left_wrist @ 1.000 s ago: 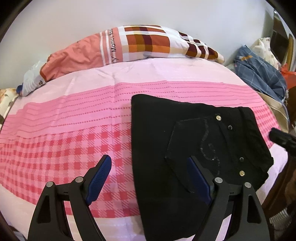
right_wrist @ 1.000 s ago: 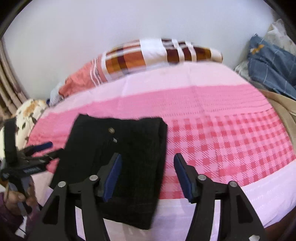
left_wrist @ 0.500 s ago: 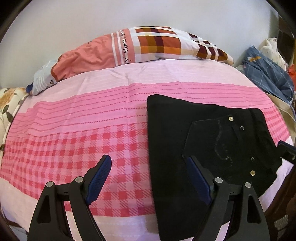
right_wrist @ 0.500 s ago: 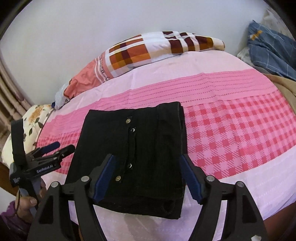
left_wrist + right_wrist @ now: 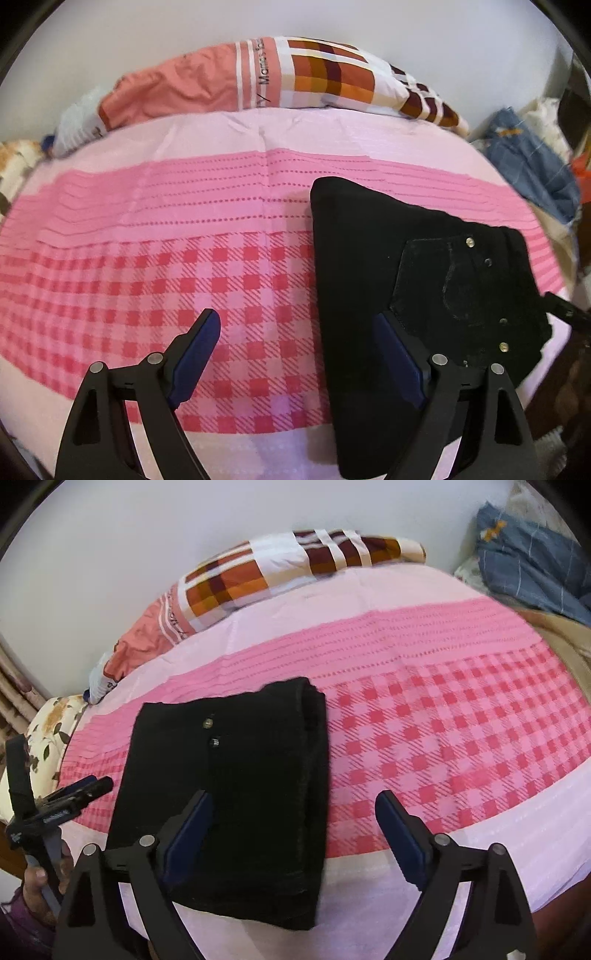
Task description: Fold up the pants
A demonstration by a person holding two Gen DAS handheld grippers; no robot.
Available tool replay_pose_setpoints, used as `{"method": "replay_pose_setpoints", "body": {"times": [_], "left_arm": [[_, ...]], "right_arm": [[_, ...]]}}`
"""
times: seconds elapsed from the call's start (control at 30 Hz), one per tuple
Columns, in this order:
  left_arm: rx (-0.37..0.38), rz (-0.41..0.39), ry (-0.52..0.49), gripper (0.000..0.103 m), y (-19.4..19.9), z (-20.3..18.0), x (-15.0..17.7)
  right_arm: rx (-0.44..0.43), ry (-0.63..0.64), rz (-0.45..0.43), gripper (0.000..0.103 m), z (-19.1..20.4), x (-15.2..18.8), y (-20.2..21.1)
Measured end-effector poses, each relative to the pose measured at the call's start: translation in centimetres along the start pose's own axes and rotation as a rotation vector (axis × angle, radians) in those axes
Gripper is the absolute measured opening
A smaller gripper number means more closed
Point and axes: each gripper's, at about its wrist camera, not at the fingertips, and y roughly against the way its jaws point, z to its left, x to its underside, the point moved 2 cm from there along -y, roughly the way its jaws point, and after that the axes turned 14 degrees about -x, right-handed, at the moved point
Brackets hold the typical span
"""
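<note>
The pillow at the head of the bed carries dark lettering running up its salmon stripe, between white bands and beside the orange-brown check; only "Mama" can be read, the remainder being cut off. In the right wrist view the left tool bears a small white label on its black body, too blurred to read.

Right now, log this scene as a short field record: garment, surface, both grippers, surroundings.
garment: black pants, folded into a compact rectangle, lying flat, studs facing up
surface: pink checked bedsheet
left gripper: open, holding nothing, right finger over the pants
right gripper: open, holding nothing, left finger over the pants
pillow: at far edge by the wall
blue clothes: heaped beside the bed
</note>
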Motion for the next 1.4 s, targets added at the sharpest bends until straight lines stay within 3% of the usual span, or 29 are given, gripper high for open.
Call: {"method": "replay_pose_setpoints", "body": {"times": [0.2, 0.27, 0.4, 0.63, 0.83, 0.97, 1.13, 1.2, 1.23, 1.4], "left_arm": [[0.266, 0.088, 0.028, 0.085, -2.0, 1.3, -0.3], [0.304, 0.097, 0.022, 0.085, -2.2, 0.9, -0.3], [0.244, 0.14, -0.065, 0.085, -3.5, -1.2, -0.4], [0.236, 0.142, -0.14, 0.086, -4.2, -3.7, -0.8], [0.224, 0.092, -0.219, 0.086, -4.2, -6.1, -0.7], [0.135, 0.008, -0.335, 0.086, -3.5, -8.3, 0.1], [0.179, 0.028, -0.283, 0.086, -4.4, -7.8, -0.2], [0.17, 0.015, -0.291, 0.086, -4.2, -7.8, -0.1], [0.165, 0.01, -0.295, 0.086, -4.2, -7.9, -0.1], [0.165, 0.003, -0.286, 0.086, -4.2, -7.6, 0.2]], "right_arm": [[-0.019, -0.073, 0.028, 0.087, -3.3, -1.0, -0.7], [-0.044, -0.102, 0.033, 0.087, -3.8, -1.0, -1.0], [-0.075, -0.123, 0.068, 0.088, -4.1, -0.7, -2.3], [-0.115, -0.08, 0.101, 0.091, -3.0, -0.5, -3.6], [-0.183, -0.037, 0.124, 0.092, -1.8, -0.3, -4.9], [-0.216, 0.013, 0.136, 0.092, -1.0, -0.4, -5.4], [-0.269, -0.015, 0.129, 0.093, -2.0, -1.0, -5.4], [-0.293, -0.018, 0.136, 0.103, -2.0, -1.2, -5.6], [-0.296, -0.003, 0.159, 0.103, -1.8, -1.2, -5.8], [-0.182, 0.12, 0.228, 0.103, -0.1, -0.9, -6.8]]}}
